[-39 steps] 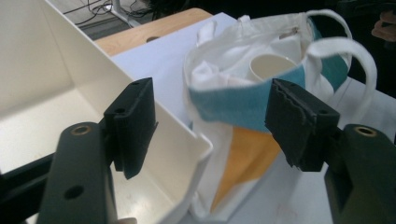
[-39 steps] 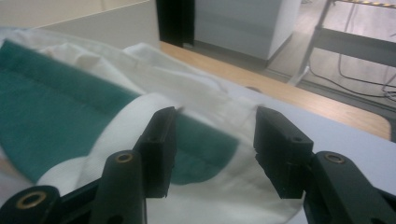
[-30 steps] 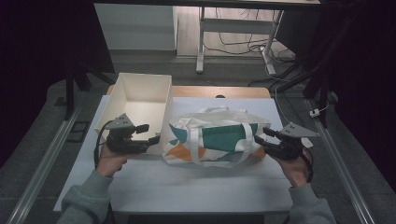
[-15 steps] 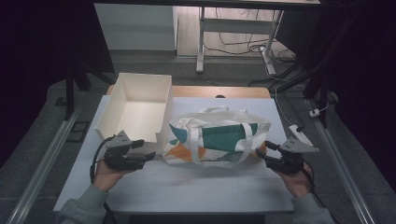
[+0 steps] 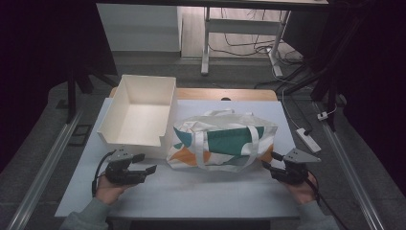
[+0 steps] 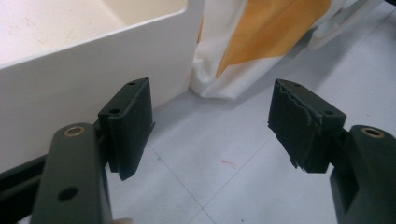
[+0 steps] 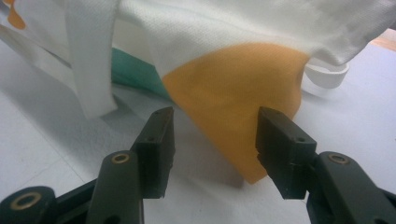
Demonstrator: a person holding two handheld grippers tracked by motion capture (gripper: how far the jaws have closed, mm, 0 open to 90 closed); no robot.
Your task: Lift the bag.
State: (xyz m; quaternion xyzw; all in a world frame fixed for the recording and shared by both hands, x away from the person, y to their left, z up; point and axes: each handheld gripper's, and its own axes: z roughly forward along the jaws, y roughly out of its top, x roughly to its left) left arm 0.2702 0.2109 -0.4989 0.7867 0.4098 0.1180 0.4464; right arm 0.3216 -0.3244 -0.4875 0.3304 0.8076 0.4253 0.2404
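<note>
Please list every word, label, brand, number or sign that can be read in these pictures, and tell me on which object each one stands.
There is no readable text.
Tote bag: orange and green colour patches, no letters.
White box: plain walls, no label.
Table: a small red mark shows in the left gripper view, a stain or scratch, not a character.
Left gripper and right gripper: plain black jaws with screw holes, no brand or number.

The bag lies on the table, just right of the box.
</note>
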